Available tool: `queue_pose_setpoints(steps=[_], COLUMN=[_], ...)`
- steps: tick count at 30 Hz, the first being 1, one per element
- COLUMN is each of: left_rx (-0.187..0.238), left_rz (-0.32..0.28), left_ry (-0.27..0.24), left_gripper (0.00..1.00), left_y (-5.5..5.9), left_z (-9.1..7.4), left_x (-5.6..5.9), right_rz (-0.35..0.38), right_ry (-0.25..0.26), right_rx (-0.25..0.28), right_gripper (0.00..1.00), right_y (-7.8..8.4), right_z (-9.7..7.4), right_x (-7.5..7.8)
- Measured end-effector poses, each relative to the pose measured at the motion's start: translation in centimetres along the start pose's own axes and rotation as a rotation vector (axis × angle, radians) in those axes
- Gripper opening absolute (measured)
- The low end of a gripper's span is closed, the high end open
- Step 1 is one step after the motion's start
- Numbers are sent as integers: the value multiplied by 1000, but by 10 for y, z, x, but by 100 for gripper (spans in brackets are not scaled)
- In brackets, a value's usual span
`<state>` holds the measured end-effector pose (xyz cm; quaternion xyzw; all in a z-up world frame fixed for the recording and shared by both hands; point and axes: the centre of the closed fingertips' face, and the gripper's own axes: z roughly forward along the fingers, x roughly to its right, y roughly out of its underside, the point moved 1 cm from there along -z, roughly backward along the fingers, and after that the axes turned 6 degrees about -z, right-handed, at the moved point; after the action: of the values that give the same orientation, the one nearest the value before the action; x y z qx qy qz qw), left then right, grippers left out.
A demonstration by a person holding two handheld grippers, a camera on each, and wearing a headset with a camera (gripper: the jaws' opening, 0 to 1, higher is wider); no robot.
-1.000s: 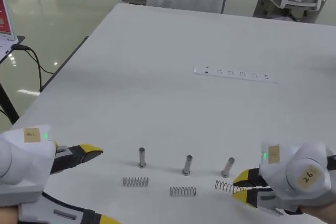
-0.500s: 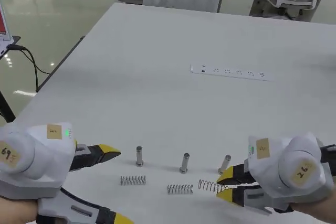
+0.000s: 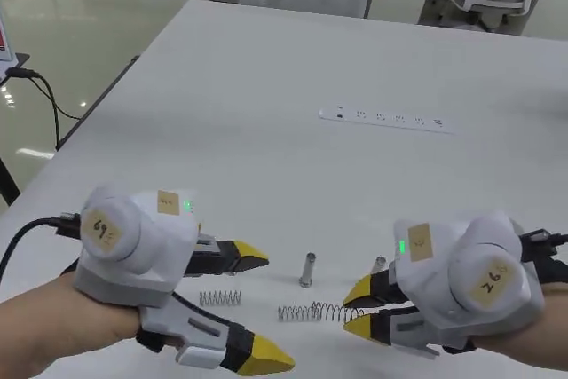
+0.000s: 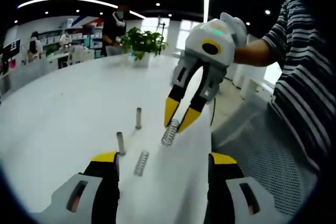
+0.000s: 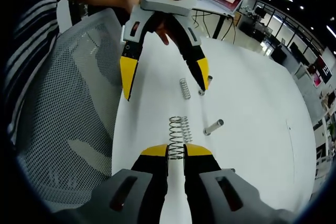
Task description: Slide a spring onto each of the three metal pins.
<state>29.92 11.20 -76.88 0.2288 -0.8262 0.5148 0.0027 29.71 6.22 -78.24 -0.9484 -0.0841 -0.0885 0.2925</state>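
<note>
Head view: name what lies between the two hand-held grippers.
In the head view: a loose spring on the table, an upright pin just behind it. The right hand-held gripper pinches a second spring.

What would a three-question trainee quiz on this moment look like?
1. True or false: the left gripper has its jaws shut.
2. What does the right gripper hold? A) a pin B) a spring C) nothing
3. How many springs lie loose on the table, not held by either gripper?

Key: 1 false, its jaws stand wide open. 2 B. 3 two.
</note>
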Motion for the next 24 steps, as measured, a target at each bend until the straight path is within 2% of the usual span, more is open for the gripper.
queue_pose_setpoints(steps=[6, 9, 15, 20, 24], left_rx=[-14, -6, 40, 42, 42], left_rz=[31, 38, 30, 29, 35], left_ry=[55, 54, 72, 77, 82], left_gripper=[50, 41, 28, 23, 15], left_y=[0, -1, -12, -12, -11], left_z=[17, 20, 25, 29, 32], left_x=[7, 6, 7, 8, 9], right_rz=[-1, -1, 2, 10, 10], right_ry=[1, -1, -1, 6, 7], right_rx=[4, 6, 11, 24, 27], right_gripper=[8, 8, 8, 8, 8], right_y=[-2, -3, -3, -5, -5], right_z=[0, 0, 0, -4, -5], right_x=[0, -1, -1, 1, 1])
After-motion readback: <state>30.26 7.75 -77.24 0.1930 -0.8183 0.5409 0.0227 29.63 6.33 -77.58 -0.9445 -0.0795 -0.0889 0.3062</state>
